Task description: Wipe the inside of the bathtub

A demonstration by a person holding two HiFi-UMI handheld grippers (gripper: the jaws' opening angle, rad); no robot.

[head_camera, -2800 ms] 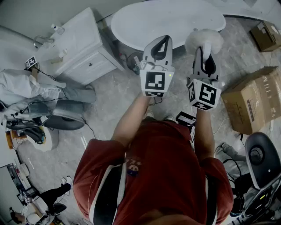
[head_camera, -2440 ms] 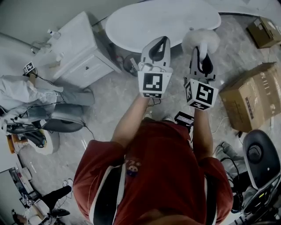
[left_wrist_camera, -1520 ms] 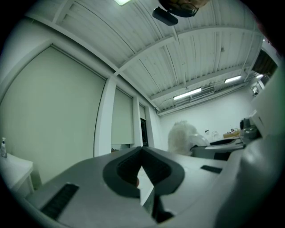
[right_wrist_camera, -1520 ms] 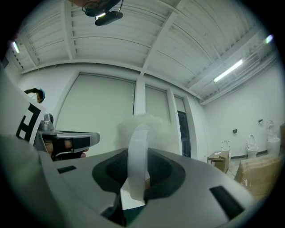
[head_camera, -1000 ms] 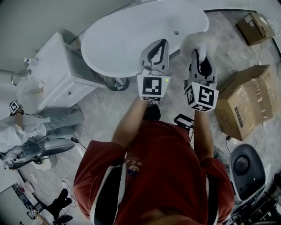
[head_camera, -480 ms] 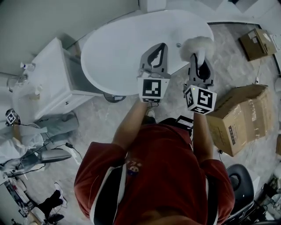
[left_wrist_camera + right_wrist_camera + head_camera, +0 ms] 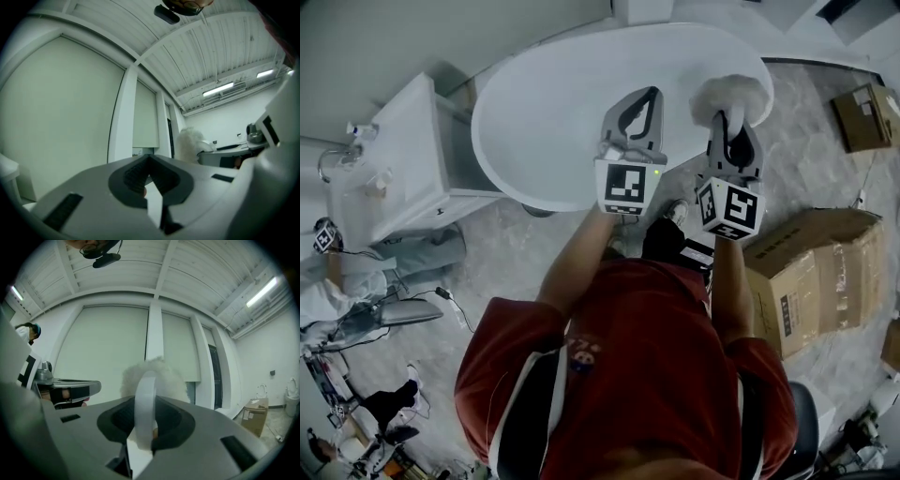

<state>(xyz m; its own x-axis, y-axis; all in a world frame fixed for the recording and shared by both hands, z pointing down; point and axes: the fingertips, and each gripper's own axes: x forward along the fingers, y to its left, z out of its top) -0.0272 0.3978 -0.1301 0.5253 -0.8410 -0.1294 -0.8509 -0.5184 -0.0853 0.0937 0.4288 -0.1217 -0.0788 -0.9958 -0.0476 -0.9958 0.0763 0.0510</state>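
- Over the near side of the bathtub [image 7: 546, 112], both grippers are held out side by side. The tub's curved front edge runs below them, and the marbled floor [image 7: 506, 253] lies open between that edge and the person.
- Left of the tub, a white cabinet [image 7: 394, 169] stands just beside its end, with only a narrow dark gap between the two.
- On the right, a big cardboard box [image 7: 811, 267] sits near the right forearm. A smaller box [image 7: 865, 114] lies farther off, past the tub's right end.
- The person's red shirt [image 7: 647, 375] covers the floor straight below. From above the tub reads as a flat white oval, so its inner walls and depth are hard to make out.
- Both gripper views tilt up at wall and ceiling and show none of the tub.
- The left gripper [image 7: 643, 98] has its fingers pressed together with nothing between them. It hangs above the tub's near half, about midway along.
- The right gripper [image 7: 727, 120] has its fingers closed on the white strap [image 7: 144, 404] of a fluffy duster [image 7: 729, 92].
- The fluff sticks out beyond the fingertips, over the tub's right end.
- Whether the fluff touches the tub's surface cannot be told from the head view.
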